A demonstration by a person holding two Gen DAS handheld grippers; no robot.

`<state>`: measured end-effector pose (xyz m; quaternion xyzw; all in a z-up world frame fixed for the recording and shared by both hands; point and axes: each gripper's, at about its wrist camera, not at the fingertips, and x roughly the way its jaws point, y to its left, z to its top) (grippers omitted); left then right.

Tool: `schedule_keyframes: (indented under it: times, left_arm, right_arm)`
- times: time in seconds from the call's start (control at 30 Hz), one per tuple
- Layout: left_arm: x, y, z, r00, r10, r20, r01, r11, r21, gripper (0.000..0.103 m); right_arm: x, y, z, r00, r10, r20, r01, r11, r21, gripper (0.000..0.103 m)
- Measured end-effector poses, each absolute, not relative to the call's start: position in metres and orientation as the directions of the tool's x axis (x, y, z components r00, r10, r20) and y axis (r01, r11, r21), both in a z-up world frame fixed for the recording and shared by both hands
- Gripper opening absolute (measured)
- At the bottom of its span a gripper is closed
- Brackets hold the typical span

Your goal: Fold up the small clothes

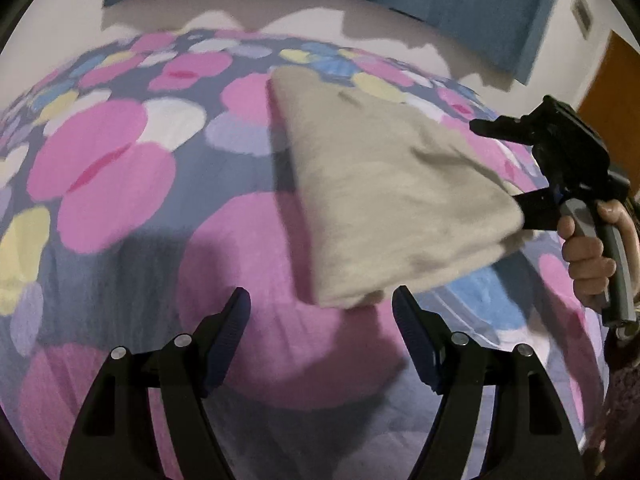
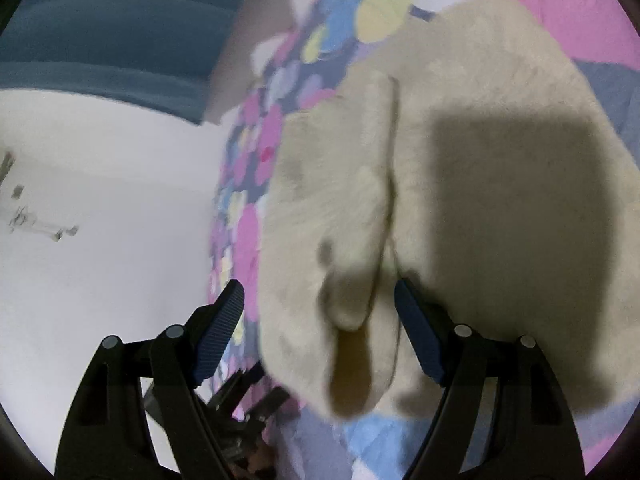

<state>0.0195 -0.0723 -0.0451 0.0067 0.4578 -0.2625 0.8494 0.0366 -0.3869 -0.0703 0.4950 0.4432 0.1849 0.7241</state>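
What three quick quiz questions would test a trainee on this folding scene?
1. True or false: the left gripper holds the beige cloth.
2. What does the cloth lie on? A) bare floor B) flowered bedspread C) wooden table
3. Are the right gripper jaws open or shut?

Key: 1 false, its jaws stand open and empty; 2 B; 3 open, with a fold of cloth between them, not pinched.

We see the right gripper (image 2: 320,312), jaws wide apart, over a blurred, folded beige fleece garment (image 2: 460,152) on the pink-dotted bedspread (image 2: 560,4).
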Motion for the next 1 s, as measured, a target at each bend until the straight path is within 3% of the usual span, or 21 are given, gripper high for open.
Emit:
schedule_keyframes:
  times: [0.5, 0.6, 0.7, 0.77, 1.0]
  left_arm:
    - [0.02, -0.073, -0.049, 0.449, -0.455, -0.769, 0.461, 0.855, -0.236, 0.077]
    - [0.017, -0.077, -0.048, 0.449, -0.45, -0.772, 0.479, 0.85, -0.217, 0.077]
    - [0.016, -0.083, -0.048, 0.448, -0.441, -0.778, 0.492, 0.848, -0.198, 0.077]
    - [0.015, -0.087, -0.047, 0.446, -0.442, -0.778, 0.503, 0.843, -0.191, 0.077]
    - [0.02, -0.096, -0.047, 0.456, -0.421, -0.784, 0.507, 0.847, -0.161, 0.077]
  right_arm:
    - [0.11, -0.379, -0.072, 0.55, 0.706, -0.445, 0.152, 0.44, 0.885, 0.073]
    - [0.123, -0.377, -0.072, 0.537, 0.697, -0.476, 0.163, 0.468, 0.868, 0.06]
    - [0.139, -0.369, -0.073, 0.499, 0.685, -0.531, 0.167, 0.525, 0.835, 0.039]
    - [0.142, -0.365, -0.068, 0.481, 0.67, -0.566, 0.153, 0.571, 0.806, 0.009]
    - [0.138, -0.378, -0.018, 0.566, 0.631, -0.53, 0.06, 0.61, 0.79, 0.008]
